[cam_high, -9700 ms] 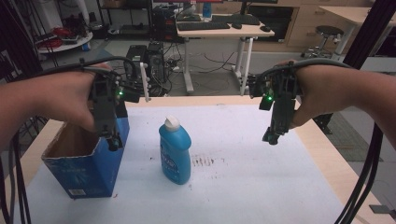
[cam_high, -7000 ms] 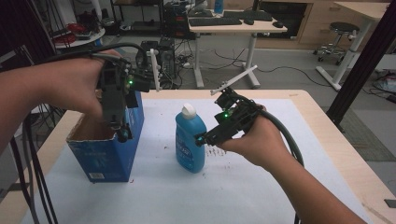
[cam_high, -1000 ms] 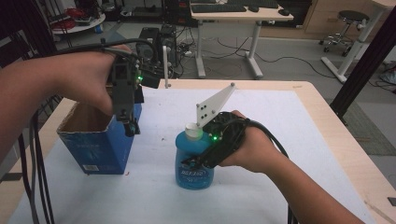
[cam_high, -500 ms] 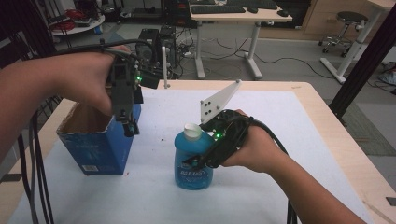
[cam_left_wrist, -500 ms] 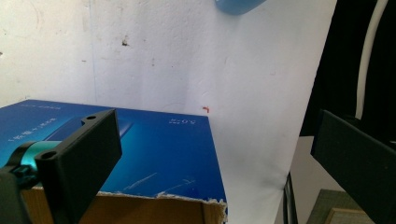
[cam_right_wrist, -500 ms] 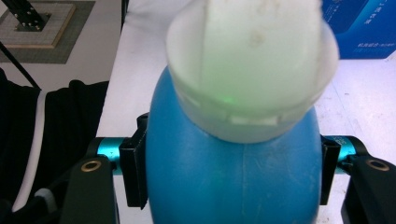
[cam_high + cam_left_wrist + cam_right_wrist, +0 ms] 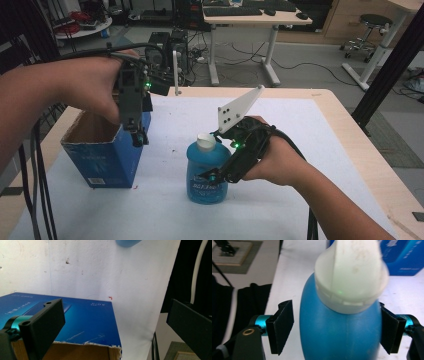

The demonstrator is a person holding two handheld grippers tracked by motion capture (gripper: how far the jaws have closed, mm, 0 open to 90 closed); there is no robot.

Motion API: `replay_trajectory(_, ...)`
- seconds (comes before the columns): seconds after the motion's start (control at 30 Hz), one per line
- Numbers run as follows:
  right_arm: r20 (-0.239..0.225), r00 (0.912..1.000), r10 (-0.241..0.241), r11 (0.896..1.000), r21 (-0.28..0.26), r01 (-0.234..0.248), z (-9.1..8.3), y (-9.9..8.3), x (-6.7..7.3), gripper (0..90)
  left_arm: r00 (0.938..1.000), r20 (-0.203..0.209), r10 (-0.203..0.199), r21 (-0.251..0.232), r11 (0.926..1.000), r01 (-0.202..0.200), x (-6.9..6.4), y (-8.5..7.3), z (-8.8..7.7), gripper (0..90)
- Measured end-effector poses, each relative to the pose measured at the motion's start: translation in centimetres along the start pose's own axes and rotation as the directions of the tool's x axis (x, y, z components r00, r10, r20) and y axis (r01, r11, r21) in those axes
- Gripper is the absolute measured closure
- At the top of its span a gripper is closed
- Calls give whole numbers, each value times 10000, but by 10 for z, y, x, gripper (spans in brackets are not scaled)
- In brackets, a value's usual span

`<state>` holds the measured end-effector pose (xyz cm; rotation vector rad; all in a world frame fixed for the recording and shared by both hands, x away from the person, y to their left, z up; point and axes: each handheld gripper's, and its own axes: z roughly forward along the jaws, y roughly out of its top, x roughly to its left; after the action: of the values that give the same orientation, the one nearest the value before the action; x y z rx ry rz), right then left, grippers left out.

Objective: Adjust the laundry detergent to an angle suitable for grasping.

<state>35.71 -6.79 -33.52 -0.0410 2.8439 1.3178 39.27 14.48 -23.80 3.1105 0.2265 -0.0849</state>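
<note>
We see the blue bottle (image 7: 207,172) standing upright on the table (image 7: 320,130), just right of the blue box (image 7: 105,155). The right gripper (image 7: 220,172) straddles its body; its jaws have just been opening, with a clear gap showing on one side. The left gripper (image 7: 137,135) hovers spread and empty-jawed over the box's corner.

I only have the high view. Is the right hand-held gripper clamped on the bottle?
Observer: No. In the right gripper view, the right hand-held gripper has just been opening its jaws; a gap shows between one pad and the bottle.
Operator: And the left one?
Observer: The left gripper view shows the left hand-held gripper open, with nothing between its jaws, above a corner of the box.
</note>
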Motion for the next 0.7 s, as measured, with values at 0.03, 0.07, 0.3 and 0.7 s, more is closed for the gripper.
replay_trajectory(0.03, 72, 10000, -1, 10000, -32, 2, -1, 0, 0, 218, 10000, 3, -8, 7, 10000, 8, 0, 0, 0, 17)
replay_trajectory(0.07, -18, 10000, 42, 10000, -78, -42, -2, 0, 0, 218, 10000, 7, -25, 13, 10000, 25, 0, 0, 1, 17)
replay_trajectory(0.3, 60, 10000, 44, 10000, -29, -43, -3, -1, 0, 133, 10000, 33, 7, 37, 10000, -7, 0, 0, 0, 17)
replay_trajectory(0.7, 135, 9998, 126, 9999, -71, -125, -12, -4, -1, 33, 10000, 80, 23, 151, 9999, -25, 1, 4, 2, 17)
